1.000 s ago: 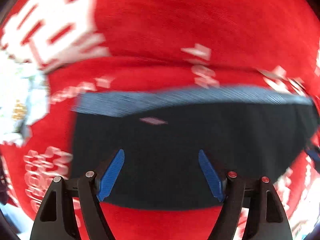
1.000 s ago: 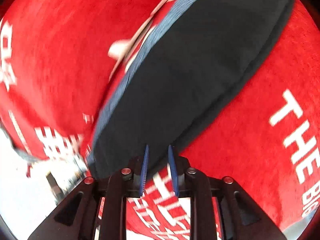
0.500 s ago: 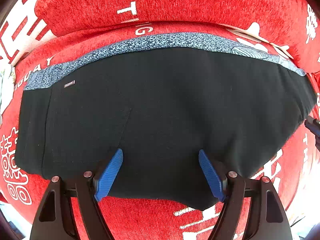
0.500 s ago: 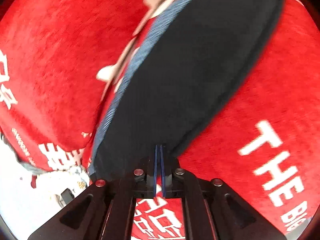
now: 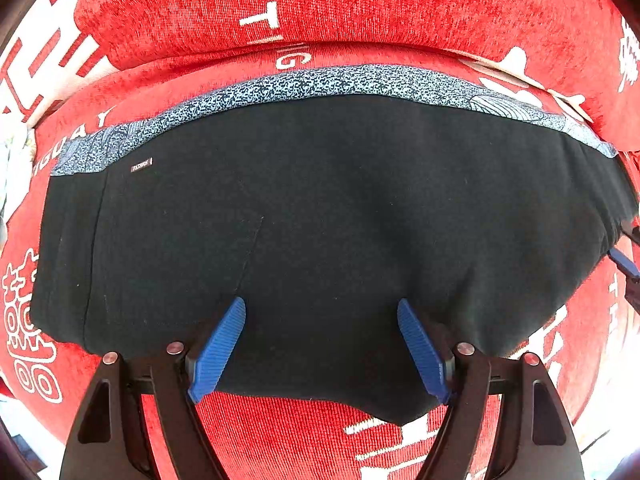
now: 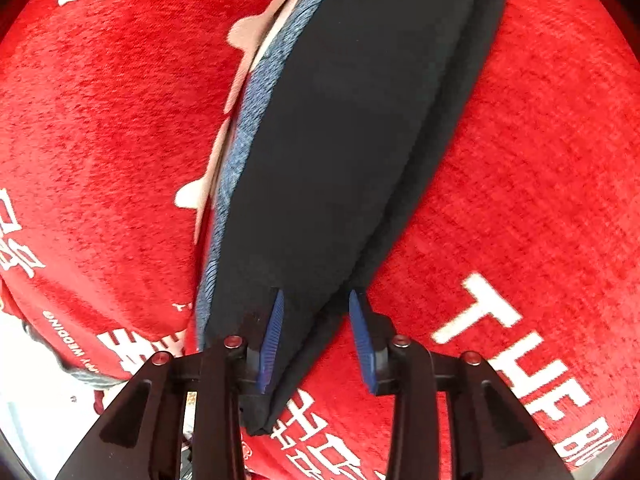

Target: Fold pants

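Note:
Black pants [image 5: 320, 200] lie folded flat on a red cloth, their blue-grey speckled waistband [image 5: 320, 82] along the far edge. My left gripper [image 5: 320, 308] points straight down over the near edge, open, with only flat fabric under its blue pads. In the right wrist view the pants [image 6: 340, 140] run away from me, with the waistband [image 6: 240, 140] on the left. My right gripper [image 6: 318, 320] has its jaws opening; the near corner of the pants lies loose between them, beside the left pad. One of the right gripper's fingers [image 5: 624, 268] shows at the left view's right edge.
The red cloth [image 5: 360, 0] with white lettering covers the whole surface and rises in a fold behind the waistband. The same cloth [image 6: 100, 120] surrounds the pants on both sides. A pale surface with small clutter [image 6: 36, 380] lies past the cloth's lower left edge.
The left gripper came down closer over the pants, then held still, open throughout. The right gripper's fingers shut together at the pants' corner and have now spread apart, and it moved in over that corner.

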Tool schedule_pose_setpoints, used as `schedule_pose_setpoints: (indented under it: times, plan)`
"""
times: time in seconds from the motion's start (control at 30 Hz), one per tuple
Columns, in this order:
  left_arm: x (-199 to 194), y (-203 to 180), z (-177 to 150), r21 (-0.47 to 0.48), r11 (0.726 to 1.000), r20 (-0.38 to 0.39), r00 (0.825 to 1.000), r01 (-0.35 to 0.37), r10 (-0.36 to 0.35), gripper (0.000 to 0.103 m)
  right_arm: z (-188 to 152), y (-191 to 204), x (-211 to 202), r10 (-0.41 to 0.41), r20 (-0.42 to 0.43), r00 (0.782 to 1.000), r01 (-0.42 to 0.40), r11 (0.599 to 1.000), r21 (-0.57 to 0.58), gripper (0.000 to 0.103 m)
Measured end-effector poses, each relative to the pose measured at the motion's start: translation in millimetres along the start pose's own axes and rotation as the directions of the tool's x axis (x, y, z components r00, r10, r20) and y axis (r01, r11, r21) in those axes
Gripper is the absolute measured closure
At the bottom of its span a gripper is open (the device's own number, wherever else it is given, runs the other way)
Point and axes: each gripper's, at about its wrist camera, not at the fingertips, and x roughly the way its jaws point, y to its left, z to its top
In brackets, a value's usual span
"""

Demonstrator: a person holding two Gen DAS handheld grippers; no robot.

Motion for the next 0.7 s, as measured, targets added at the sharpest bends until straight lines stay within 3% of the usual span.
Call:
schedule_pose_setpoints:
  times: [0.1,0.17,0.2,0.3,0.4,0.5,0.57,0.63,0.7]
  plan:
    - [-0.2,0.8,-0.6,0.001,1.000,0.003,1.000,0.000,0.000,0.024,5.3,6.4,11.3,-0.007,-0.010,1.000,0.007,1.000,-0.016,0.064]
    - [-1.8,2.4,-1.4,0.000,1.000,-0.001,1.000,0.001,-0.001,0.024,8.2,11.0,16.7,-0.055,-0.024,0.998,0.054,0.998,-0.022,0.092]
    - [-2.4,3.2,-1.6,0.001,1.000,-0.004,1.000,0.002,-0.002,0.024,8.7,18.6,13.2,-0.069,-0.017,0.997,0.068,0.996,-0.051,0.095]
    - [-2.4,2.4,-2.9,0.015,1.000,0.002,1.000,0.002,-0.002,0.024,2.2,36.6,-2.4,-0.119,0.009,0.993,0.119,0.979,-0.163,0.095]
    - [-2.1,-0.4,-5.6,0.030,1.000,0.020,1.000,-0.008,0.007,0.024,0.4,22.0,8.5,-0.199,-0.018,0.980,0.193,0.966,-0.174,0.096]
    - [-2.6,-0.5,-6.3,0.025,1.000,0.023,1.000,-0.011,0.010,0.024,4.0,10.8,15.3,-0.165,-0.024,0.986,0.159,0.974,-0.161,0.095]
    - [-3.5,-0.6,-5.5,0.029,0.999,0.016,1.000,-0.014,0.013,0.024,3.3,10.9,8.9,-0.144,-0.026,0.989,0.138,0.976,-0.169,0.094]
    - [-6.4,0.7,-0.5,0.009,1.000,-0.012,1.000,-0.008,0.008,0.024,6.3,8.8,-5.3,-0.169,-0.021,0.985,0.163,0.974,-0.159,0.075]
    - [-14.3,3.9,6.9,-0.034,0.999,-0.017,1.000,0.010,-0.010,0.025,16.7,2.9,-35.0,-0.174,0.051,0.983,0.180,0.972,-0.150,0.062]
